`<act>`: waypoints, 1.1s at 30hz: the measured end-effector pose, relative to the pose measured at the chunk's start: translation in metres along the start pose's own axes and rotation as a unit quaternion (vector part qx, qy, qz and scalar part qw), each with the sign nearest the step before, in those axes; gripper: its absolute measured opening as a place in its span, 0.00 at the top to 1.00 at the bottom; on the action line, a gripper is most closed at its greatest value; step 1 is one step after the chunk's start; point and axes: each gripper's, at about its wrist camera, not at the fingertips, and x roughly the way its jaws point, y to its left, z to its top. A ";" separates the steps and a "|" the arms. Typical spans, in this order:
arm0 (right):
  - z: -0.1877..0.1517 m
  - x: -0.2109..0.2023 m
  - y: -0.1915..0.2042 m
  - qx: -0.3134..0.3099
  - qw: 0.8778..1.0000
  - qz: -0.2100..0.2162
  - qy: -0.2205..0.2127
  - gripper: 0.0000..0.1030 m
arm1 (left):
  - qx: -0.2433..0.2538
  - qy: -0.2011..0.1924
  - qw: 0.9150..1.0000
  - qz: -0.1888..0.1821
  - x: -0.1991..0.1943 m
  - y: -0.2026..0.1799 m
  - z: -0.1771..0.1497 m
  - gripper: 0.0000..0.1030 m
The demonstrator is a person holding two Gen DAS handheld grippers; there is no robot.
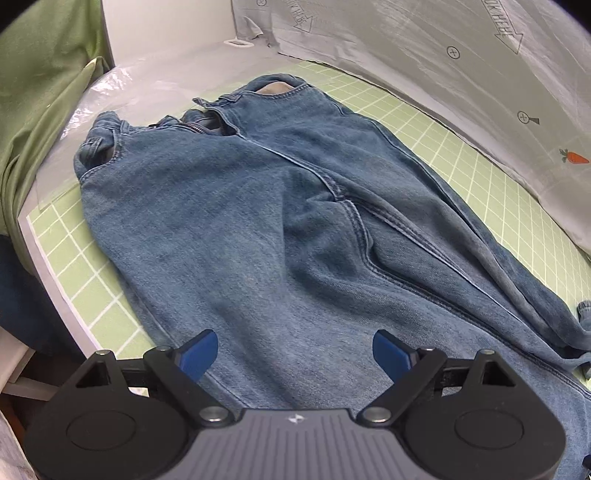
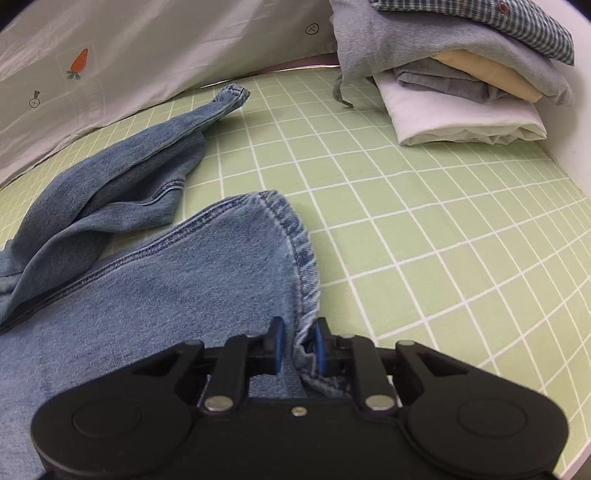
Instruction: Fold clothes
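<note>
Jeans spread flat on green grid table. Left hand-held gripper spread wide above denim, empty. Right hand-held gripper pinching a leg hem.

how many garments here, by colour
Blue denim jeans: 1
Blue checked folded shirt: 1
Grey folded knit garments: 2
Pale yellow folded garment: 1
White folded garment: 1
Total: 6

My tabletop wears a pale green mat gridded in white. A grey sheet printed with a carrot hangs behind it; green fabric drapes left.
</note>
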 end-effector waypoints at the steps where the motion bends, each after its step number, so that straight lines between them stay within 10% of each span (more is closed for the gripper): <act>1: -0.004 -0.003 -0.001 0.002 1.000 -0.007 -0.001 0.84 | 0.005 0.001 1.000 -0.003 0.002 -0.004 0.000 0.12; 12: -0.055 -0.043 -0.045 0.052 0.994 -0.090 0.021 0.81 | 0.039 0.020 0.999 -0.015 0.019 -0.021 0.009 0.11; 17: -0.041 -0.047 -0.044 0.063 0.990 -0.125 0.018 0.54 | 0.039 0.014 0.999 -0.015 0.028 -0.026 0.028 0.11; 22: -0.009 -0.046 -0.026 0.068 0.990 -0.122 -0.026 0.11 | 0.038 0.007 0.999 -0.012 0.043 -0.037 0.053 0.06; 33: 0.096 0.032 0.050 0.064 0.998 -0.008 -0.019 0.11 | 0.036 0.033 0.999 0.021 0.103 -0.064 0.099 0.05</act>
